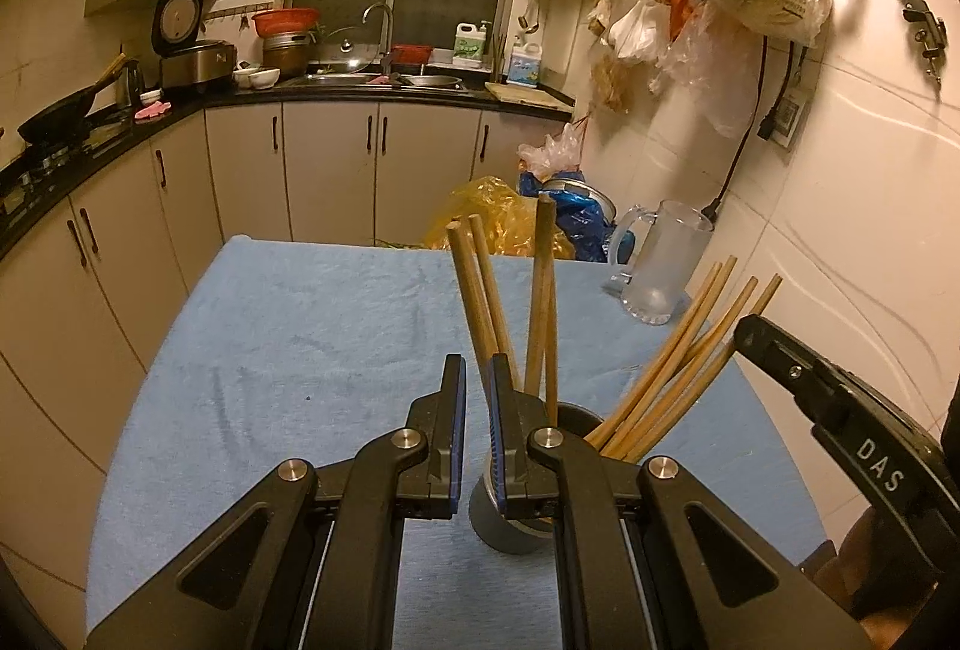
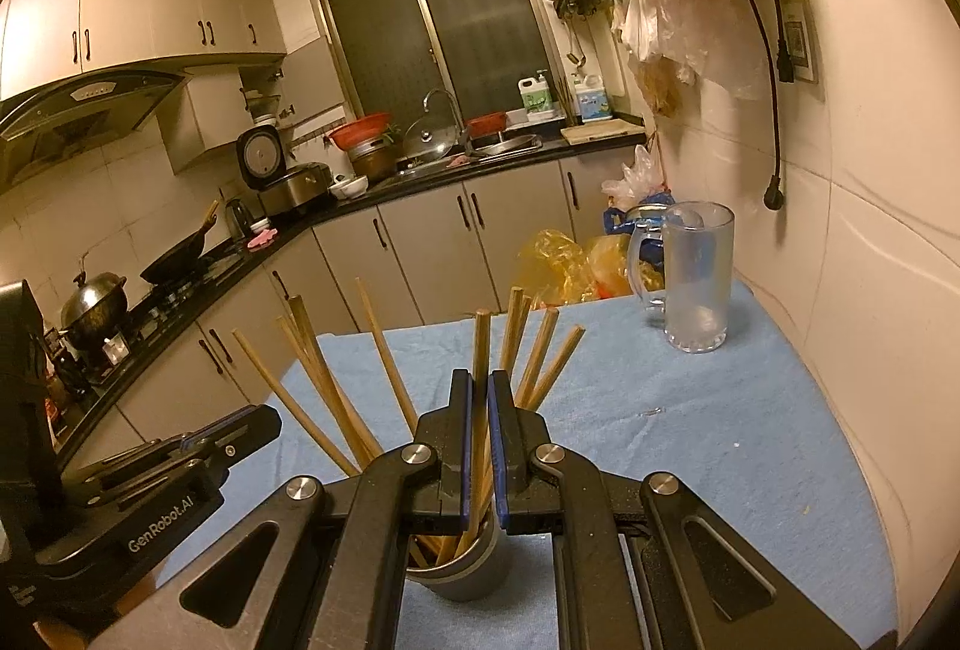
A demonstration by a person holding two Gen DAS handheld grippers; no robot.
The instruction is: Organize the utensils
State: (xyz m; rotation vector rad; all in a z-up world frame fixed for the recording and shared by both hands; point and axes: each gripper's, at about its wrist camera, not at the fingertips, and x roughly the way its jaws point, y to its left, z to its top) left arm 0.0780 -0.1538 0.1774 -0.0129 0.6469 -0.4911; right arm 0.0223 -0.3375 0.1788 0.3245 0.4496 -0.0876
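A grey cup [image 1: 510,530] [image 2: 474,572] full of wooden chopsticks [image 1: 480,290] stands on the blue cloth [image 1: 300,338] near the table's front. My left gripper [image 1: 477,365] hangs just above the cup's left rim, shut, with only cloth showing in the slit between its pads. In the right wrist view it [image 2: 270,419] reaches in from the lower left, beside the fanned sticks. My right gripper [image 2: 480,380] is directly over the cup, shut on one chopstick [image 2: 480,344] that runs down into the cup. In the left wrist view its tip [image 1: 747,329] meets the right-leaning sticks [image 1: 678,362].
A frosted glass mug [image 1: 666,266] [image 2: 699,278] stands at the table's far right corner by the tiled wall. Yellow and blue plastic bags [image 1: 510,218] lie past the far edge. Cabinets and a black counter [image 1: 180,116] run along the left and back.
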